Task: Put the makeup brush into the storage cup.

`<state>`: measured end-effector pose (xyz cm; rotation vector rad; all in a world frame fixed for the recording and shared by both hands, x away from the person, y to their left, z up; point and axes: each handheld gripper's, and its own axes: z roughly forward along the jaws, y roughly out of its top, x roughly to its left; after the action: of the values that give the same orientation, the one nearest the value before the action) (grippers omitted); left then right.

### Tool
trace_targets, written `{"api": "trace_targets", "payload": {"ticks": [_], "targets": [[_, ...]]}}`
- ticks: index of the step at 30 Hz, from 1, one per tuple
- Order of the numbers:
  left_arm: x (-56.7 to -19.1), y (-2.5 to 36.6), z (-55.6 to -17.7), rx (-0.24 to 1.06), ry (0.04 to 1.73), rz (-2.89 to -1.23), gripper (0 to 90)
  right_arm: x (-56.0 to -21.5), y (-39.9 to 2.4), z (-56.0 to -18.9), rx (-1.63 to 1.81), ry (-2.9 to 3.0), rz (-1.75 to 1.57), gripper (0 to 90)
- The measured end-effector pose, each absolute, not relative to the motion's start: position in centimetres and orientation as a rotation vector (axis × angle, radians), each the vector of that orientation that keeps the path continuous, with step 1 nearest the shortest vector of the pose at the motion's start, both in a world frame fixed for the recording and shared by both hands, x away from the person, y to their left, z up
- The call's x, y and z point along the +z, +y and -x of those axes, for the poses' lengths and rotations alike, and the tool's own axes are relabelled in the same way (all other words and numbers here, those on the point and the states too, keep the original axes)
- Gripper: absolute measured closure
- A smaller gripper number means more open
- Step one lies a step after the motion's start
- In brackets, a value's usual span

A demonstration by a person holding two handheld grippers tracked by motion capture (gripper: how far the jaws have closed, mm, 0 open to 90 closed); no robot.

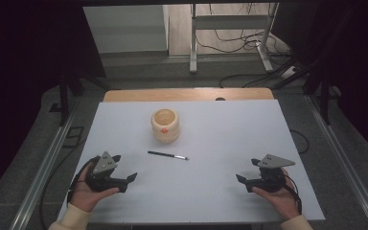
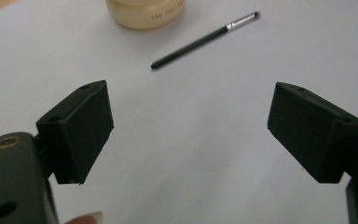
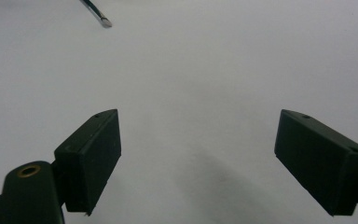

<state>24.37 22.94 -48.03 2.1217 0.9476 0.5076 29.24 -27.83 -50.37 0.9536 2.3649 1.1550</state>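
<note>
White tabletop (image 1: 220,191) spreads wide between dark curtains, with a strip of bare wood along its far edge and grey floor with rails on both sides. Near the far middle stands a cream cup (image 1: 165,125), upright, its mouth open to the ceiling. Just nearer than the cup, apart from it, lies a thin black brush (image 1: 167,155), flat on the surface, its handle end to the left and its metal-collared tip to the right.

At the near left, the left gripper (image 1: 126,168) rests in a hand, jaws spread wide with nothing between them; in the left gripper view the brush (image 2: 205,40) and the cup's base (image 2: 145,13) lie ahead of it across bare white surface. At the near right, the right gripper (image 1: 248,170) is held likewise, jaws parted and empty, well apart from the brush, whose tip (image 3: 103,19) shows at the far left of the right gripper view.

Between the two grippers the tabletop is bare, and both sit close to the near edge.
</note>
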Motion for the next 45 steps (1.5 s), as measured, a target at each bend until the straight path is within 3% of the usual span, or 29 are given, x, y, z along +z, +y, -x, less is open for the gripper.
{"api": "trace_targets", "payload": {"ticks": [14, 26, 45], "targets": [[-46.1, 21.0, -25.9, 0.596, 0.648, -2.277, 14.5, -50.3, -27.8, -29.1, 1.134, 2.357, -0.967, 14.6], [-45.3, 19.5, -27.9, 0.495, 0.631, -2.316, 15.5, -50.4, -28.0, -29.1, 1.13, 2.359, -0.965, 14.6], [-44.9, 17.2, -30.5, 0.443, 0.525, -2.399, 16.2, -50.5, -27.9, -29.2, 1.121, 2.362, -0.971, 14.7]]}}
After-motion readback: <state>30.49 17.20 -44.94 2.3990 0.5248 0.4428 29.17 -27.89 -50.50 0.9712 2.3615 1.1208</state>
